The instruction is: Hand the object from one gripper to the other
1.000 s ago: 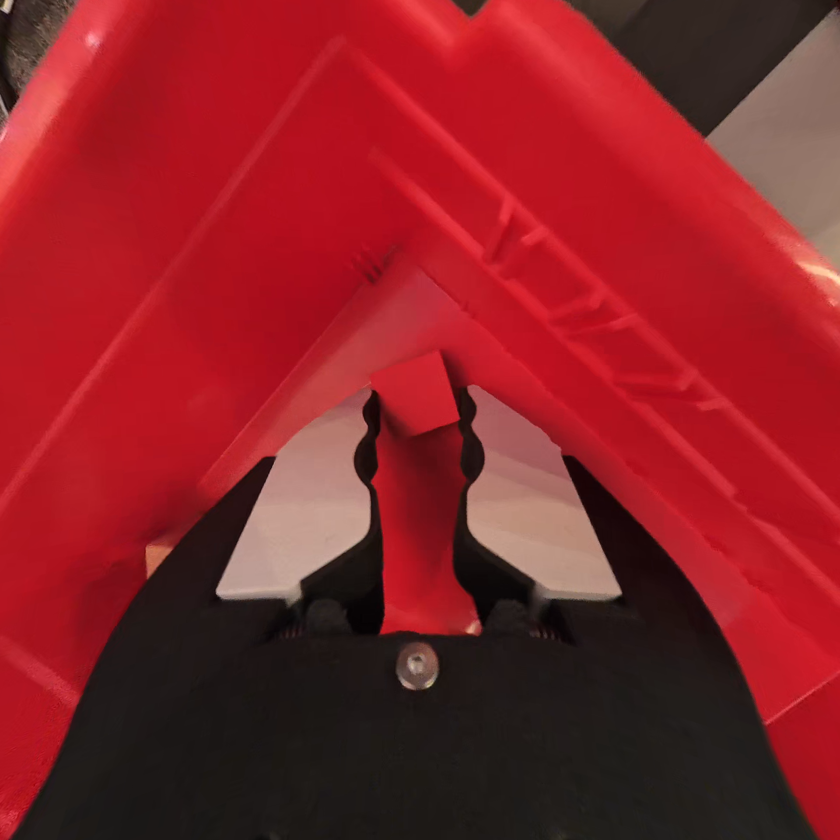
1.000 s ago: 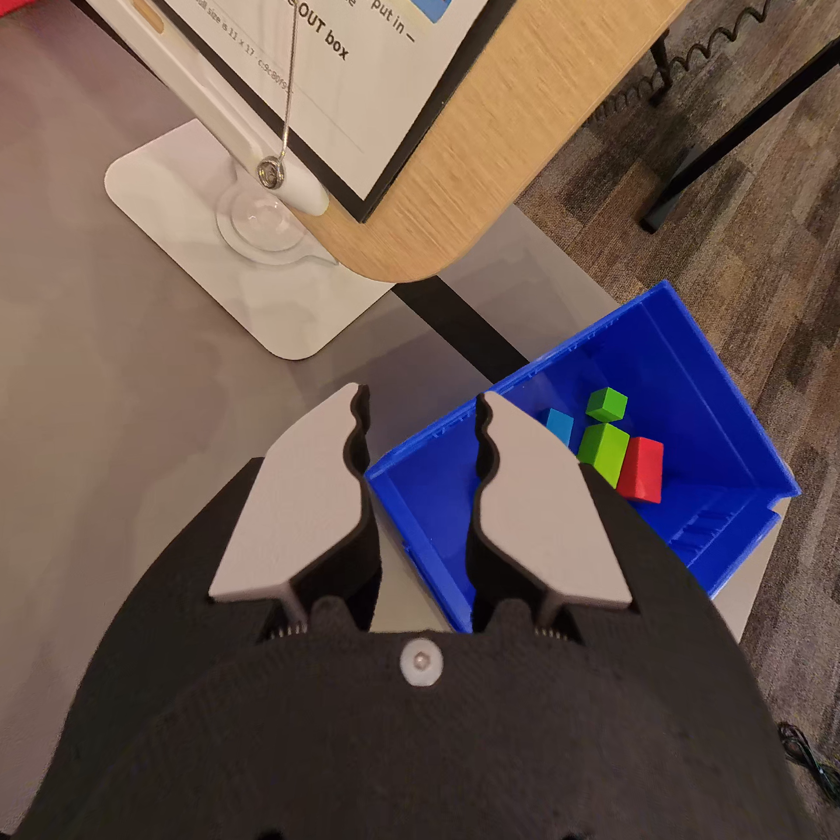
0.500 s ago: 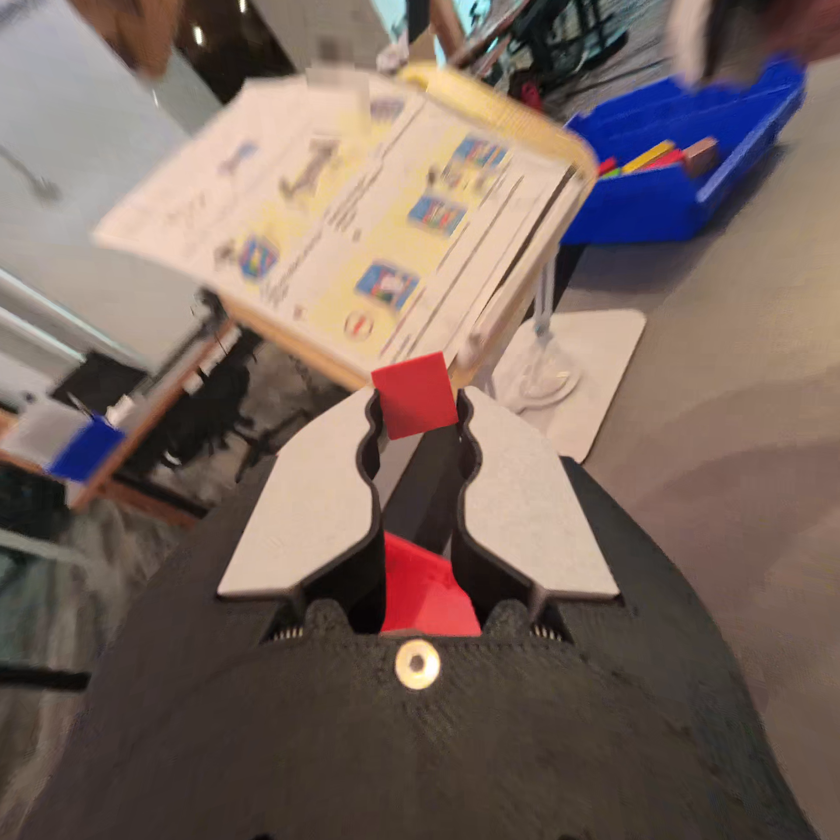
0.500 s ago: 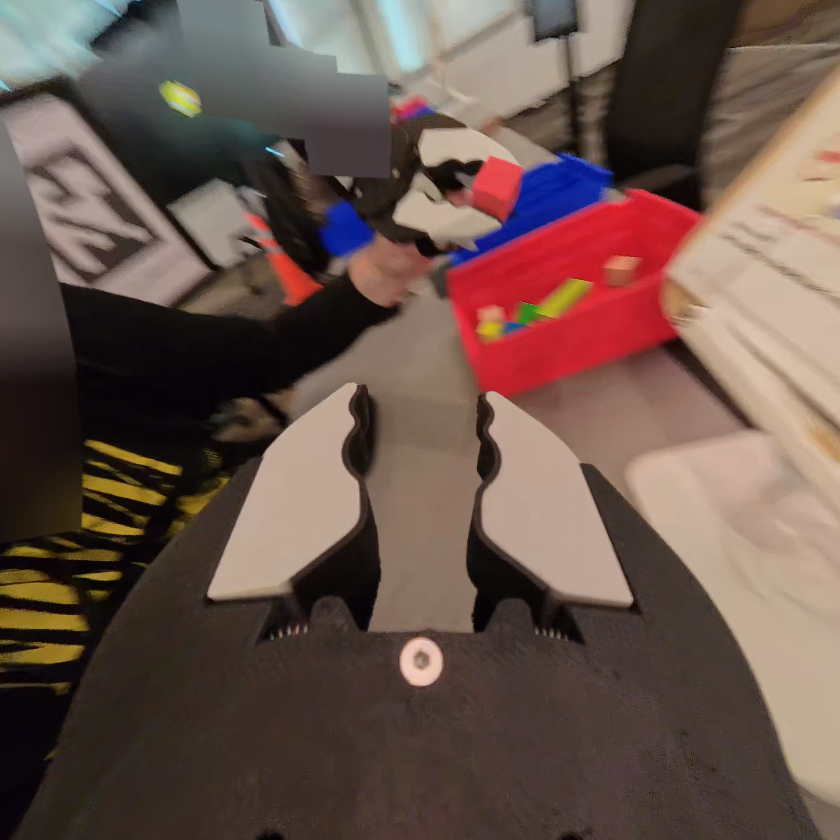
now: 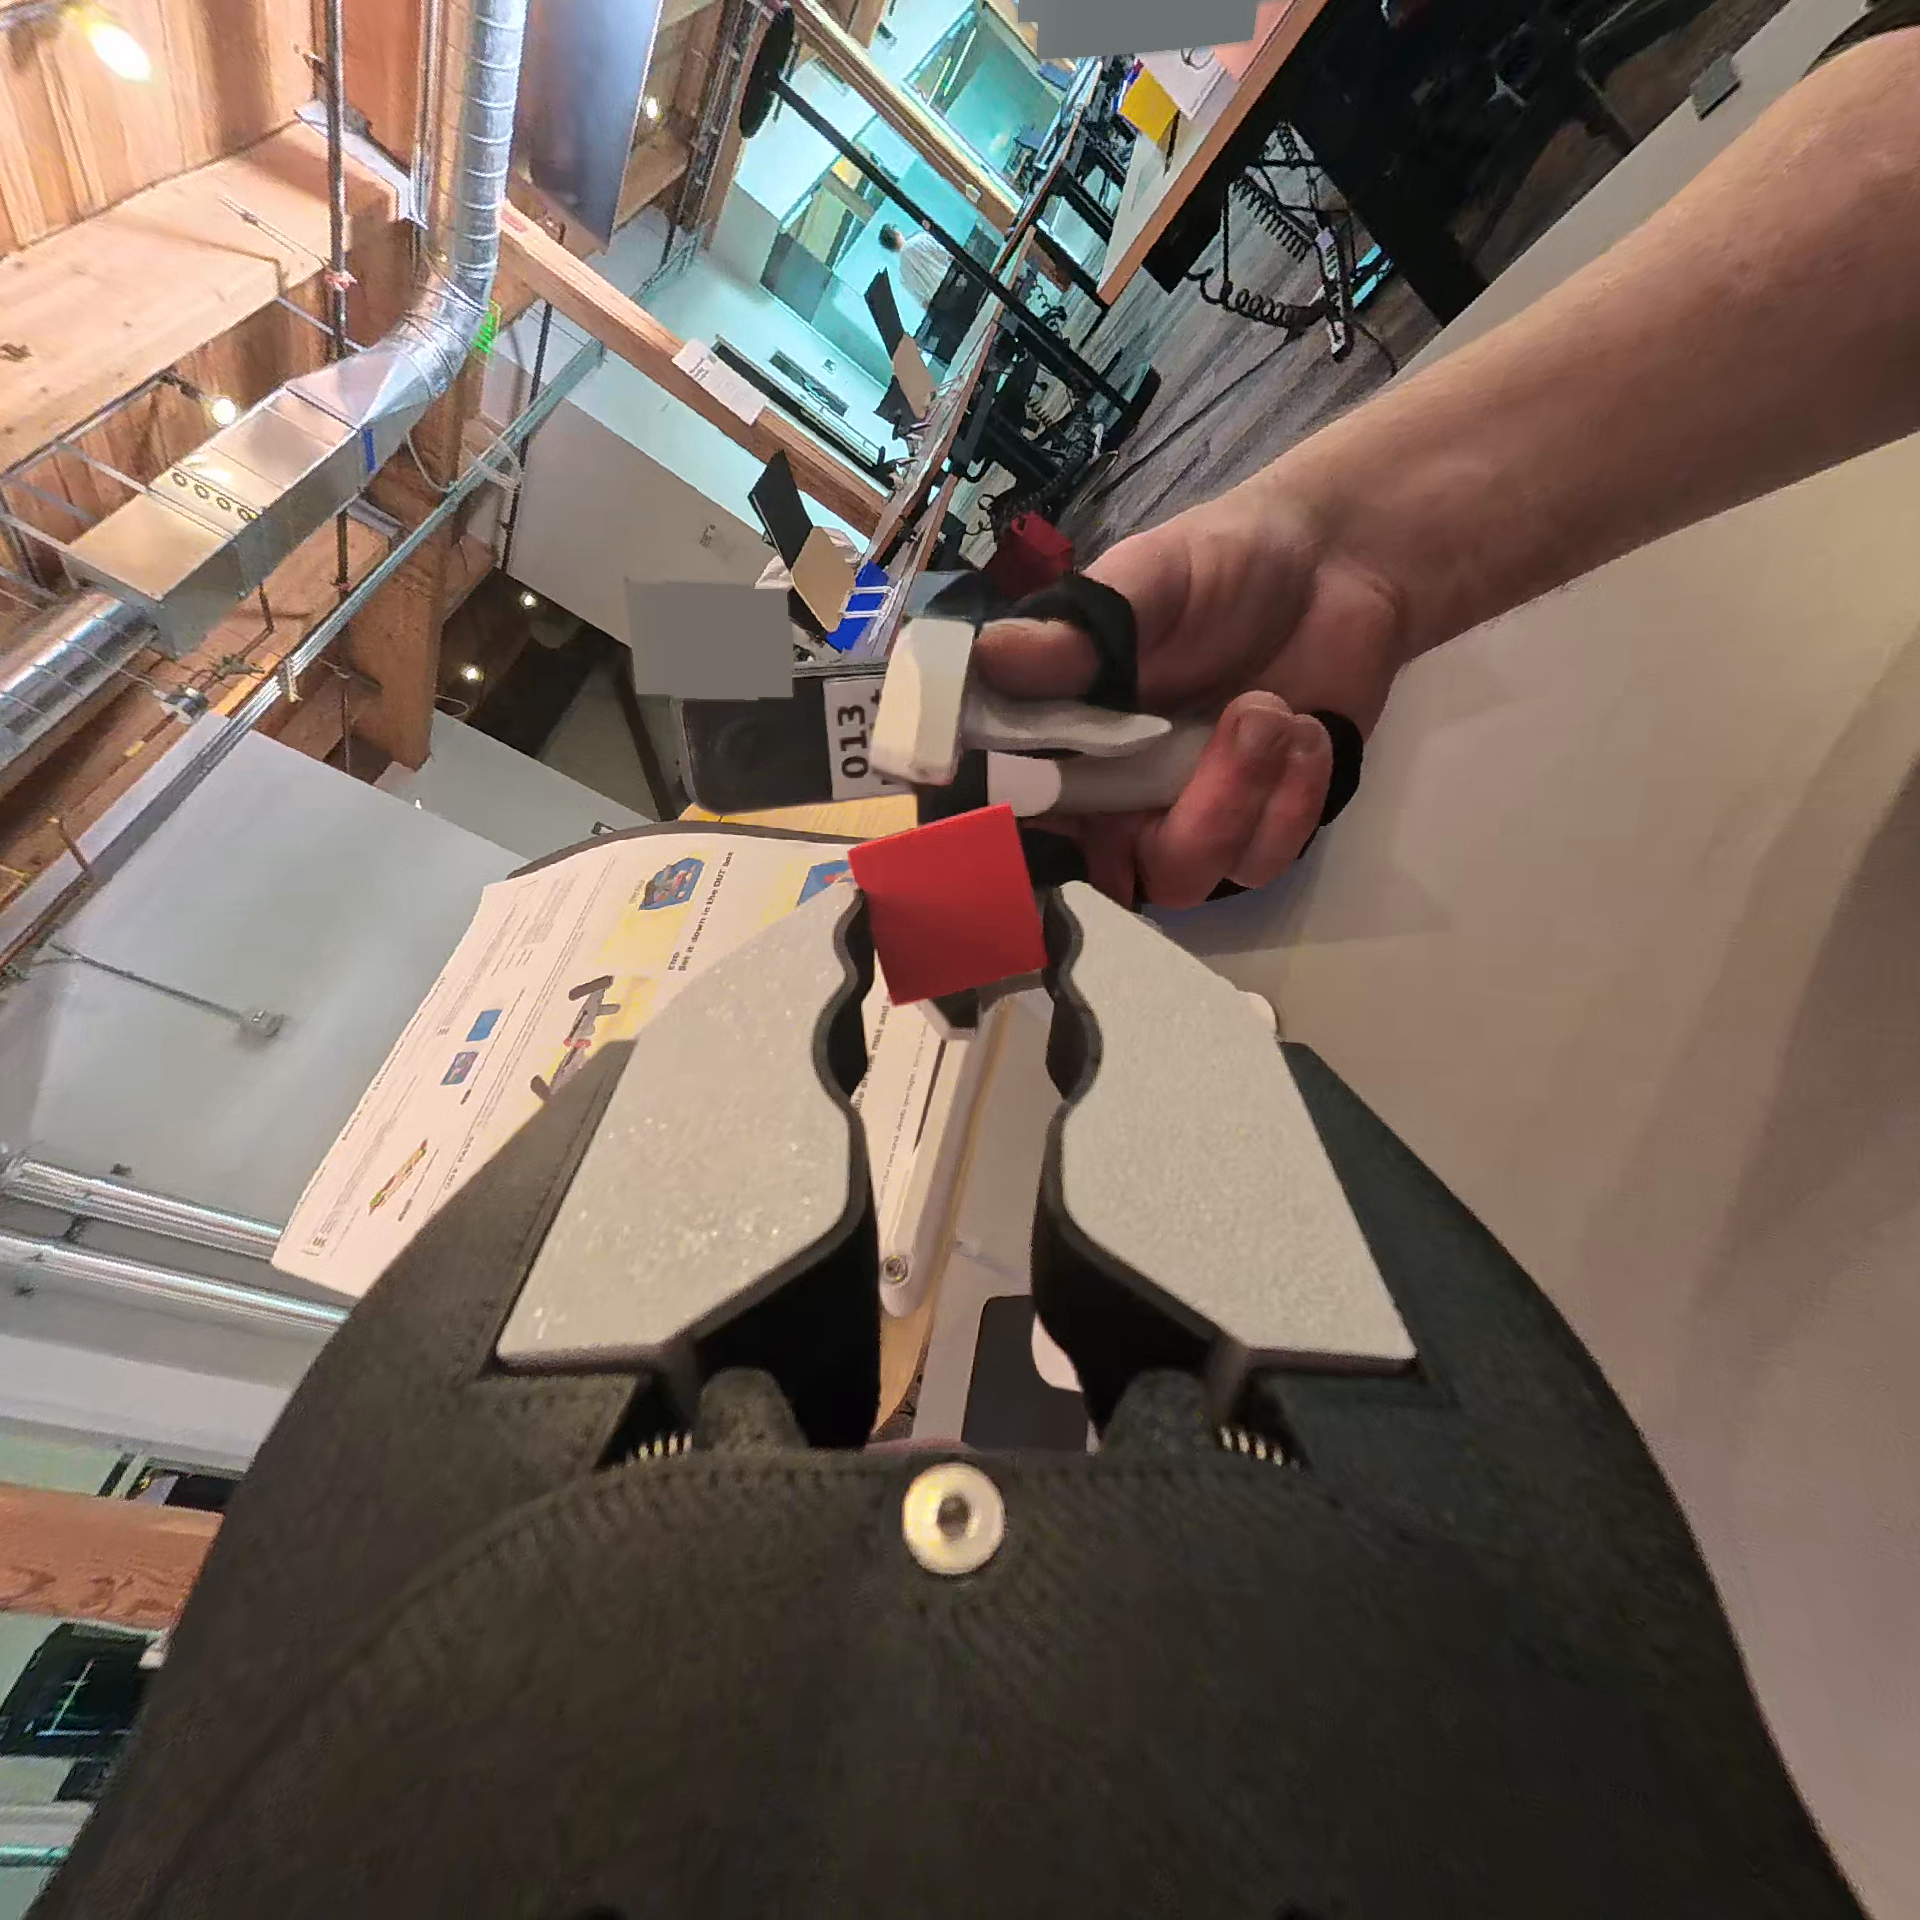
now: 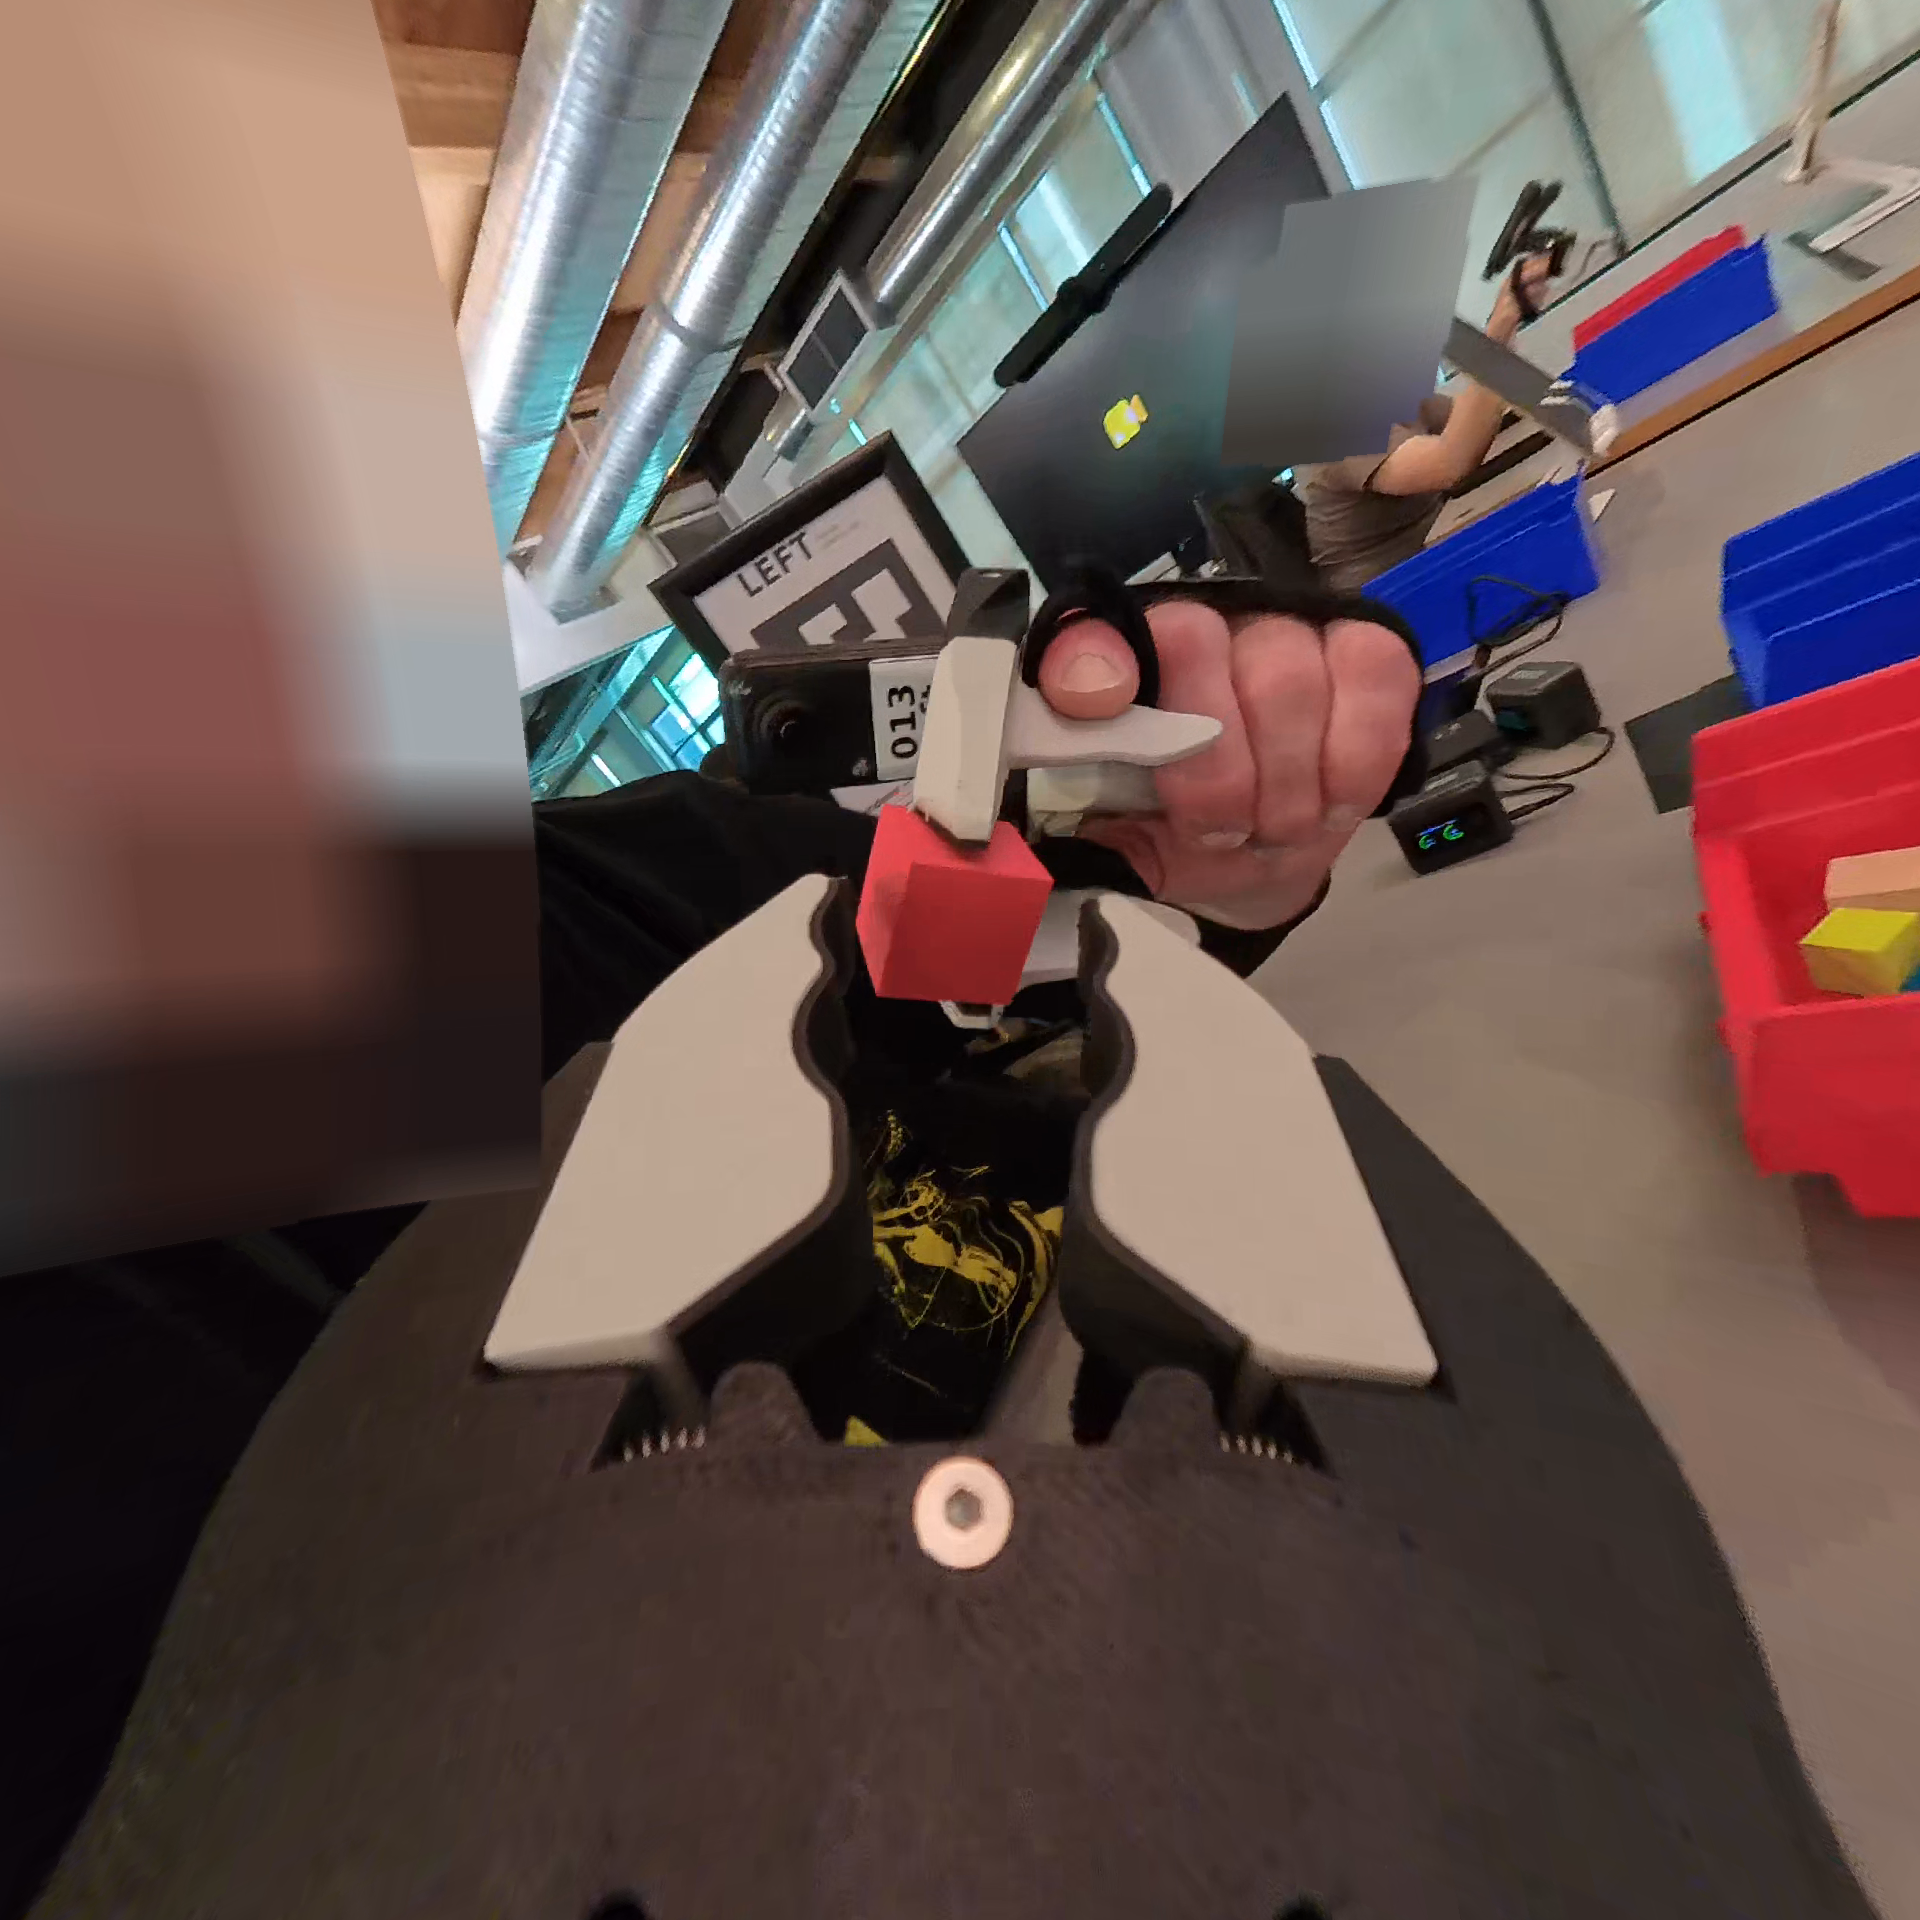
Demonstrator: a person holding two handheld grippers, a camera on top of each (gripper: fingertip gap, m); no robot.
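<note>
A red cube (image 5: pixel 951 914) is clamped between the fingertips of my left gripper (image 5: pixel 951 940), held in the air above the table. The right gripper faces it, and one of its fingers (image 5: pixel 914 717) shows above the cube, another below. In the right wrist view the same cube (image 6: pixel 951 925) stands between the pads of my right gripper (image 6: pixel 956 935), with a small gap on each side, so that gripper is open around it. The left gripper's upper finger (image 6: pixel 966 748) presses on the cube's top, and its lower finger is under it.
A red bin (image 6: pixel 1766 1049) with loose blocks sits at the right on the grey table (image 6: pixel 1507 1143), with blue bins (image 6: pixel 1818 623) behind it. Small black devices with cables (image 6: pixel 1449 831) lie nearby. An instruction sheet on a stand (image 5: pixel 520 1039) is behind the left gripper. Only a small space, under 4 cm, lies between the two pairs of fingers.
My left gripper lifted the red cube out of the red bin and swung toward the right gripper. The right gripper turned away from the blue bin, came up around the cube, and its jaws narrowed a little.
</note>
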